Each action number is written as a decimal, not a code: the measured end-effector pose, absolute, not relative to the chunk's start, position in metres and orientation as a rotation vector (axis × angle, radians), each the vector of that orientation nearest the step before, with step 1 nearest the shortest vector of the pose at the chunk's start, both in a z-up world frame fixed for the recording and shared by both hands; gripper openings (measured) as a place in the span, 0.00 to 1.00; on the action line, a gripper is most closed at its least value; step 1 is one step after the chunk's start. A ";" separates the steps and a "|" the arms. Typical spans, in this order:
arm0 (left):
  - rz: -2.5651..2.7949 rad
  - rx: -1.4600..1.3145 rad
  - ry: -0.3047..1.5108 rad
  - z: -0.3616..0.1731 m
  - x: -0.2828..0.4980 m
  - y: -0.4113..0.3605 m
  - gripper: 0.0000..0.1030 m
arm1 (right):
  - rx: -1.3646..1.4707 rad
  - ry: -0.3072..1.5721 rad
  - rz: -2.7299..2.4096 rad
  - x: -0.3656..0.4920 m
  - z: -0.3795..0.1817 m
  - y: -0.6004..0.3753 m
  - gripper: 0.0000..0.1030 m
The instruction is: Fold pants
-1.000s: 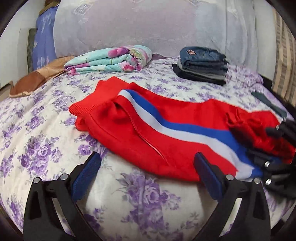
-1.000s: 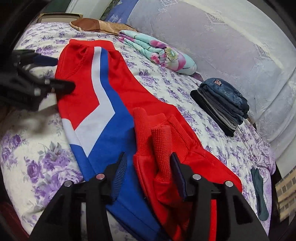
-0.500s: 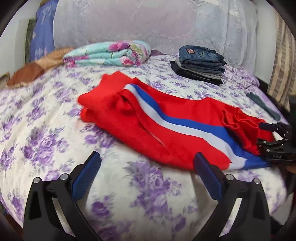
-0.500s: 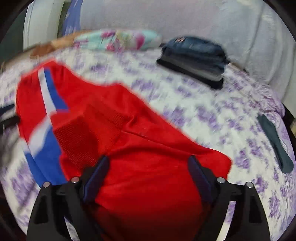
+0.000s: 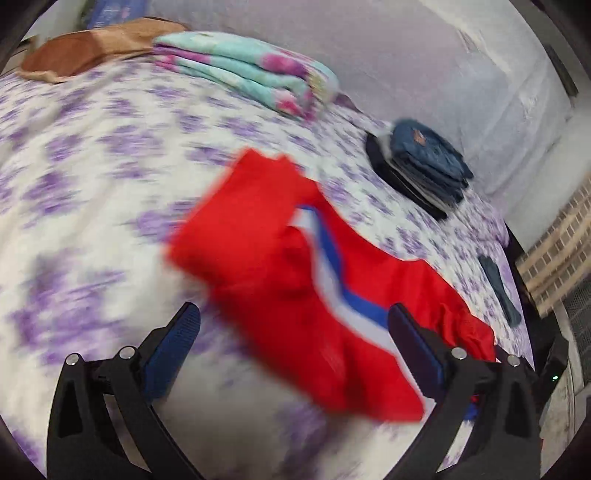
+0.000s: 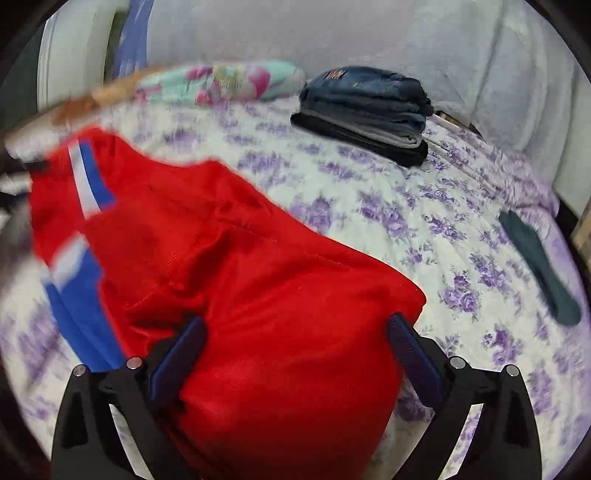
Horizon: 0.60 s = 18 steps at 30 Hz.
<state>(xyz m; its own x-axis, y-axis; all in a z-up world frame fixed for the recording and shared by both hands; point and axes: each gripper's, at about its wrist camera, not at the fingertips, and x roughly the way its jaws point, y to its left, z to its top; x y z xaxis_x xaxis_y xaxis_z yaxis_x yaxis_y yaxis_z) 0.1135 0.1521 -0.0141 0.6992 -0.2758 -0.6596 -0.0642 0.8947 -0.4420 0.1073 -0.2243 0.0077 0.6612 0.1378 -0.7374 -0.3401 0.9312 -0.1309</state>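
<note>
The red pants [image 5: 280, 280], with a white and blue stripe along the side, lie spread across the bed [image 5: 92, 192] near its front edge; in the left wrist view they run from the centre toward 4 o'clock, and in the right wrist view they fill the lower middle and stretch toward 10 o'clock. The left gripper [image 5: 293, 350] stands wide, its blue pads either side of the cloth in the picture, holding nothing. The right gripper [image 6: 295, 350] is also spread wide, with the red cloth bulging between its fingers; whether the pads touch it I cannot tell. The bed wears a white sheet printed with purple flowers. At 12 o'clock in the left view lies a folded flowered blanket [image 5: 251, 74], with a brown cushion [image 5: 92, 48] at 11 o'clock. A stack of folded jeans [image 6: 365, 110] sits at 1 o'clock in the right view, well apart from the pants. A dark sock [image 6: 539, 266] lies at 3 o'clock near the bed's edge. A pale curtain [image 6: 406, 33] hangs behind the bed. Both views are blurred.
</note>
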 end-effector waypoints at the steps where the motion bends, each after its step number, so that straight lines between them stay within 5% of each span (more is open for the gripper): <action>1: -0.108 -0.436 0.807 -0.016 0.121 0.145 0.96 | -0.238 0.816 0.287 0.109 0.008 -0.228 0.97; 9: -0.166 -0.567 0.706 -0.023 0.117 0.161 0.96 | -0.191 0.807 0.315 0.105 0.009 -0.235 0.97; 14: -0.165 -0.647 0.691 -0.023 0.118 0.173 0.95 | -0.016 0.536 0.347 0.066 0.042 -0.265 0.97; 16: -0.115 -0.610 0.696 -0.021 0.121 0.168 0.87 | -0.049 0.562 0.297 0.065 0.040 -0.265 0.97; 18: -0.063 -0.582 0.703 -0.020 0.122 0.165 0.68 | -0.172 0.746 0.240 0.084 0.015 -0.252 0.97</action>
<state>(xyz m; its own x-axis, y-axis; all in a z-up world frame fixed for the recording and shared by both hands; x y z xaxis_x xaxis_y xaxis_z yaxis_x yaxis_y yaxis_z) 0.1218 0.1654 -0.0203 0.7676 -0.2456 -0.5921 -0.1362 0.8401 -0.5250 0.0842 -0.2520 0.0154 0.7093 0.1545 -0.6878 -0.2757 0.9588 -0.0689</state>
